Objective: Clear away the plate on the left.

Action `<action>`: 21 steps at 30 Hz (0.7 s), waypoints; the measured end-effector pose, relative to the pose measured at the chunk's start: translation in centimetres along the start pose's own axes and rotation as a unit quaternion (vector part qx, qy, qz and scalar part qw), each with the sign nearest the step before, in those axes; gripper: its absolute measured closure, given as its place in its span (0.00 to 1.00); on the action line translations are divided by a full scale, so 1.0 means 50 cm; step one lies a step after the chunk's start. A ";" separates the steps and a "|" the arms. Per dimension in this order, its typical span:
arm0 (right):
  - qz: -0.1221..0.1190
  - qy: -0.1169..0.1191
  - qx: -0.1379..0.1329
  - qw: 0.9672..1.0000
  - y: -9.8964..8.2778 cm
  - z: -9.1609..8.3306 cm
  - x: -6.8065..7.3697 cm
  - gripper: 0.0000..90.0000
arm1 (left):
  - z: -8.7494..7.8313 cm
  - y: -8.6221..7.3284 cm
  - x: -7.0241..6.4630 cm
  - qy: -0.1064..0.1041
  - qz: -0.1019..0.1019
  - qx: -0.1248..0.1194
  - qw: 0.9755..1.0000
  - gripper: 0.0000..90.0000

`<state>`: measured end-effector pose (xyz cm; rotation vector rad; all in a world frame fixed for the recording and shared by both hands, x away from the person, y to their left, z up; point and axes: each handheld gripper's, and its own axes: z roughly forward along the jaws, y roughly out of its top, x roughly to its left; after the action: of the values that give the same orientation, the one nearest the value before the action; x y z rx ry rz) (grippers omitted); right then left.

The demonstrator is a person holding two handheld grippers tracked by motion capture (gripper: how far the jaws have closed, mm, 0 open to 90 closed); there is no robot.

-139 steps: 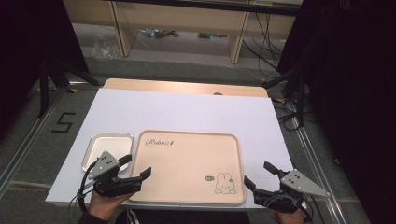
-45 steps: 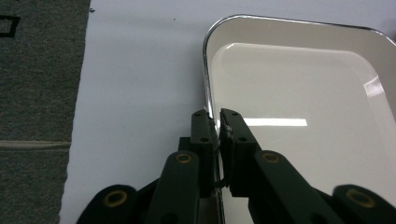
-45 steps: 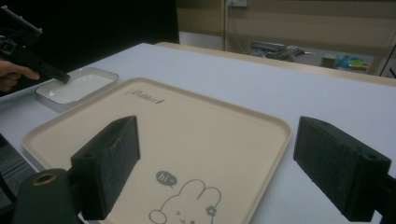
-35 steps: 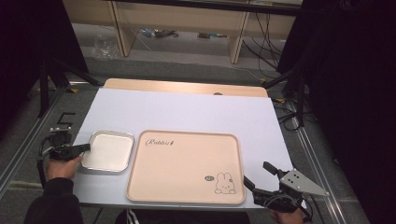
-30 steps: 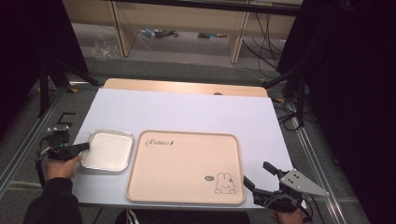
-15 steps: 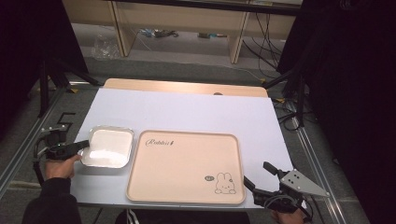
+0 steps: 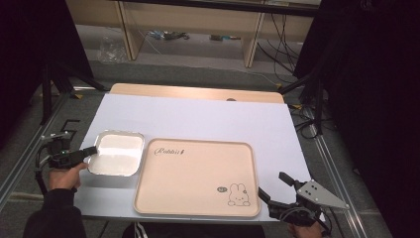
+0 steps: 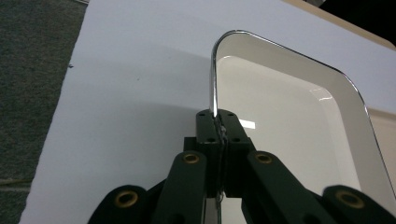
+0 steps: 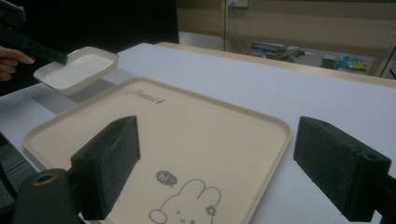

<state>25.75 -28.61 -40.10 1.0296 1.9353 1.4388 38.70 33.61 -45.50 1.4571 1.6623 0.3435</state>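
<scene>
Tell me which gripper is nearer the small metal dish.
Left. The left gripper is clamped on the small metal dish's rim; the right gripper waits open past the rabbit tray's far corner.

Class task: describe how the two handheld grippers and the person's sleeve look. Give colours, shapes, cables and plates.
Both grippers are black with two flat jaws. The left gripper shows brass-coloured pivot rivets and a black cable loop. The right gripper carries a grey three-cornered plate. The sleeve is black.
</scene>
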 end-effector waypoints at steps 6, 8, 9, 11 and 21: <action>-0.001 -0.001 0.003 1.000 0.000 -0.001 0.000 0.17 | -0.001 -0.001 -0.015 -0.023 0.000 -0.008 1.000 0.98; 0.000 0.000 0.000 1.000 0.000 0.000 0.000 0.17 | 0.001 -0.001 -0.025 -0.027 0.003 -0.006 1.000 0.98; 0.002 -0.001 -0.001 1.000 0.000 0.000 0.000 0.17 | 0.003 -0.002 -0.036 -0.038 0.005 -0.004 0.999 0.98; 0.003 -0.003 -0.002 1.000 0.000 0.001 0.000 0.17 | 0.003 -0.002 -0.048 -0.044 0.011 0.006 0.999 0.98; 0.005 -0.001 0.001 1.000 0.000 0.000 0.000 0.17 | 0.025 -0.013 -0.122 -0.070 0.051 0.022 0.996 0.98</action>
<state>25.74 -28.59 -40.09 1.0430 1.9319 1.4417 38.78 27.51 -44.13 1.5661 1.4955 0.2562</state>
